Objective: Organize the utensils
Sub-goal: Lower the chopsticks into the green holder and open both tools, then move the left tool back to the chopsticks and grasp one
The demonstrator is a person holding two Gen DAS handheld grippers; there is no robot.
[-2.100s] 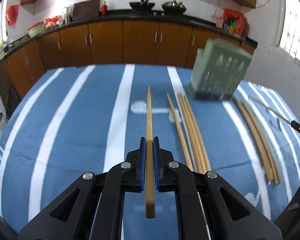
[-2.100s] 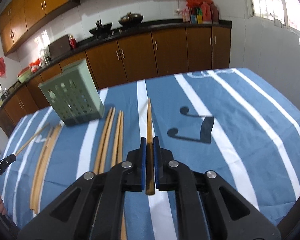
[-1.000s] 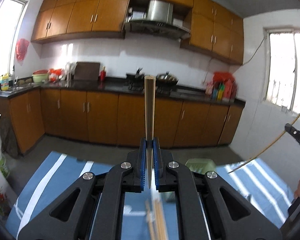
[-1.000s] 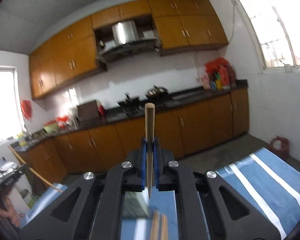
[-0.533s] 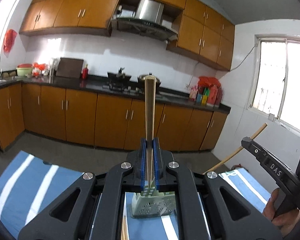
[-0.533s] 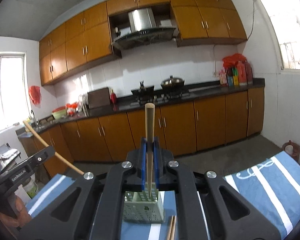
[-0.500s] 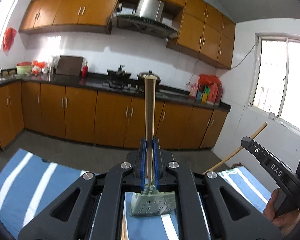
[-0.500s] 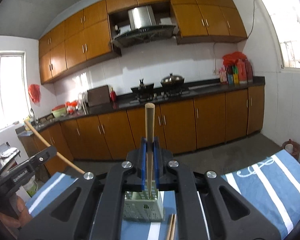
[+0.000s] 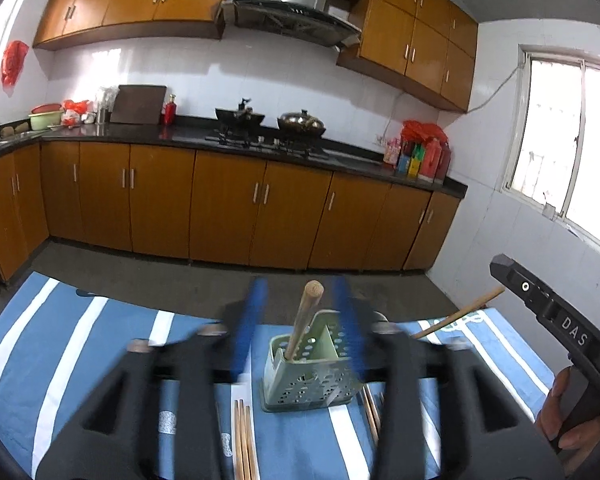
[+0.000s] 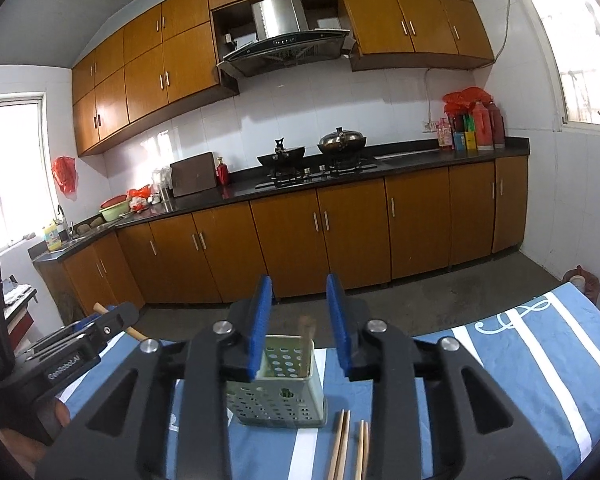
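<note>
A green perforated utensil holder stands on the blue striped tablecloth; it also shows in the right wrist view. A wooden chopstick leans upright inside it. My left gripper is open just above the holder, blurred with motion. My right gripper is open above the holder, with a faint blurred chopstick between its pads. In the left wrist view the right gripper's side shows with a chopstick by it. More chopsticks lie in front of the holder, also in the right wrist view.
Brown kitchen cabinets and a black counter with a stove stand beyond the table's far edge. A strip of grey floor lies between them. The other hand-held gripper is at the left of the right wrist view.
Both grippers have opened and let go of their chopsticks over the holder. One chopstick now stands in the holder. Before that both lifted their chopsticks from the table to upright.
</note>
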